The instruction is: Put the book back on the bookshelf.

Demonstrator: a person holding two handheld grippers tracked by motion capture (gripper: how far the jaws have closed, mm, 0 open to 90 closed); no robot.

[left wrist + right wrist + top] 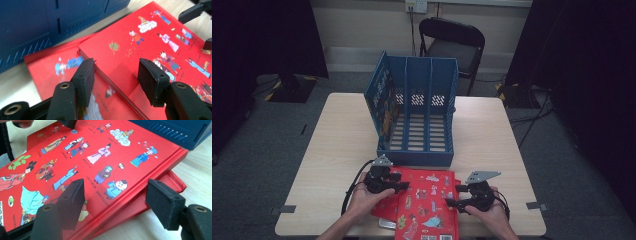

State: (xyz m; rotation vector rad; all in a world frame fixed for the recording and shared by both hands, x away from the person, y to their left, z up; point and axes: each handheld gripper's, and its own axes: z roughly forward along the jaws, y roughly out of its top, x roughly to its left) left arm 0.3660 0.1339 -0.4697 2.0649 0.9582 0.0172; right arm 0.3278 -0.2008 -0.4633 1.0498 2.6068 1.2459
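Both grippers, left gripper (398,187) and right gripper (455,196), hang released over the top red book (428,207) stacked near the worktop's (492,150) front edge; straddle its spine squarely before clenching.

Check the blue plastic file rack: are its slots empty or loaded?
Partly loaded. The blue plastic file rack holds one illustrated book in its left slot; the other two slots show bare slatted floor.

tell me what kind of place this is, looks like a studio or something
Probably a recording room or lab set up for staged tasks, not a home. Black curtains hang at both sides, cables trail over grey carpet, and a lone folding chair stands behind a plain table.
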